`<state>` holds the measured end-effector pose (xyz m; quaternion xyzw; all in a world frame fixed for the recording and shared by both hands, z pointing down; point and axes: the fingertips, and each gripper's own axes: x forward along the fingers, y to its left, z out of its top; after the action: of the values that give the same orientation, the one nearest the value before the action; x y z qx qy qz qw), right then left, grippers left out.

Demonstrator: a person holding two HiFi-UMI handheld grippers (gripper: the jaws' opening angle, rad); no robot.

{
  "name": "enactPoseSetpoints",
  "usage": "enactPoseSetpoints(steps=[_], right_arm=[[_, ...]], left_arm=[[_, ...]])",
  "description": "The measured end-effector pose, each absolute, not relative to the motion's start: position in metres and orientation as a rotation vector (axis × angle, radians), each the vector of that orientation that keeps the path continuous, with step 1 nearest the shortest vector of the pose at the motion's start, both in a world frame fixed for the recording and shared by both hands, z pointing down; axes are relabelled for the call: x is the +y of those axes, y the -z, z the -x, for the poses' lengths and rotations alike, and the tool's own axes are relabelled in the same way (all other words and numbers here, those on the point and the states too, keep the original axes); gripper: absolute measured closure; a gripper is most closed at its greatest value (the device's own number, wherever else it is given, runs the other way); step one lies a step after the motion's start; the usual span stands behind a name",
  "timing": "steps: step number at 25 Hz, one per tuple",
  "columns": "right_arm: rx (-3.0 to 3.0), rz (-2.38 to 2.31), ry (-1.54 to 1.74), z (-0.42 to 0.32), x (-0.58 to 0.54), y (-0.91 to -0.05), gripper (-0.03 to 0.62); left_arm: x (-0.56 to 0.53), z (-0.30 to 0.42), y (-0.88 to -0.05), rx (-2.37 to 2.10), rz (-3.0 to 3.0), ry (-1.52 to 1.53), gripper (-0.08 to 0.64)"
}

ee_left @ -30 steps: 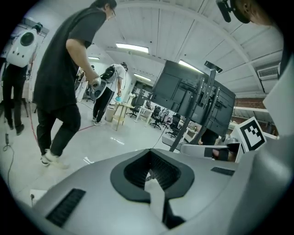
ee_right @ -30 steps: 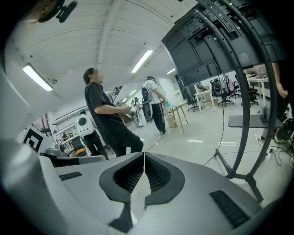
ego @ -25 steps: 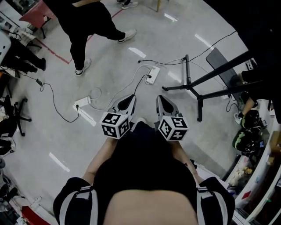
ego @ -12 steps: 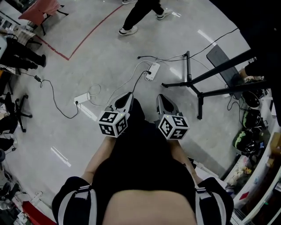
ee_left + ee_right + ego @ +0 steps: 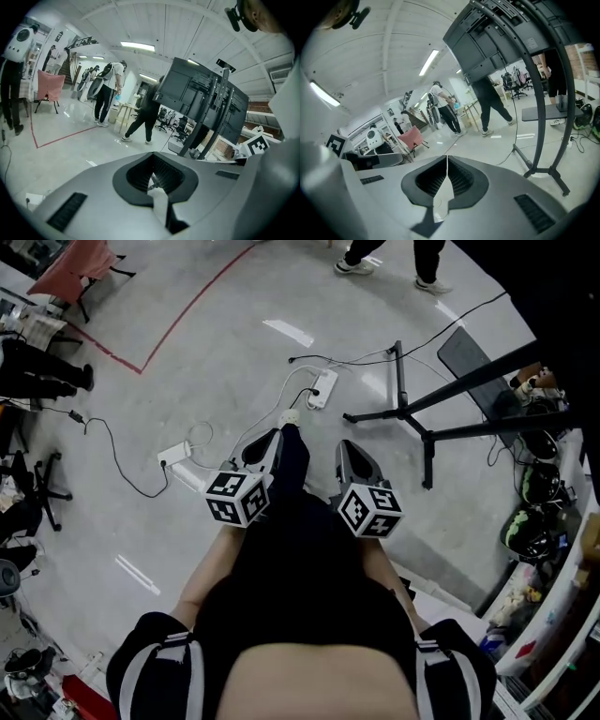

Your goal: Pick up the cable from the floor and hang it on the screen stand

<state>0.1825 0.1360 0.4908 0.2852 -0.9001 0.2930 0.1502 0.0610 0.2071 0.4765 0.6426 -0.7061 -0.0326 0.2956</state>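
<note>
Cables lie on the grey floor ahead of me in the head view: a black cable [image 5: 349, 361] runs toward the stand, and a white power strip [image 5: 323, 388] trails white and black leads. The black screen stand [image 5: 404, 414] spreads its legs at the right. It also shows as the screen stand [image 5: 206, 110] and the screen stand [image 5: 544, 117] with its dark screen [image 5: 497, 37]. My left gripper [image 5: 270, 441] and right gripper [image 5: 349, 452] are held side by side above my leg, well short of the cables. Both the left gripper [image 5: 152, 177] and the right gripper [image 5: 446, 164] are shut on nothing.
A second white power strip [image 5: 175, 456] with a black lead lies at the left. A red tape line [image 5: 178, 320] crosses the floor. People's feet [image 5: 394, 266] stand at the far side. An office chair [image 5: 28, 486] sits at the left edge, and bags and clutter [image 5: 527, 521] line the right.
The view has moved forward toward the cables and stand. My leg has stepped out between the grippers. The person in black has walked away toward the far side.
</note>
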Motion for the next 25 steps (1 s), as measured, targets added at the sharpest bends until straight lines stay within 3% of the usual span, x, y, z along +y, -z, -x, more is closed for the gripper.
enactPoseSetpoints(steps=[10,25], right_arm=[[-2.548,-0.858,-0.850,-0.151,0.086,-0.500,0.568],[-2.511,-0.826,-0.834,-0.044,-0.016,-0.498,0.568]], left_arm=[[0.154,-0.025,-0.484,-1.829,-1.714,0.099,0.554],[0.053,0.072,-0.495,-1.762,-1.680,0.089,0.554]])
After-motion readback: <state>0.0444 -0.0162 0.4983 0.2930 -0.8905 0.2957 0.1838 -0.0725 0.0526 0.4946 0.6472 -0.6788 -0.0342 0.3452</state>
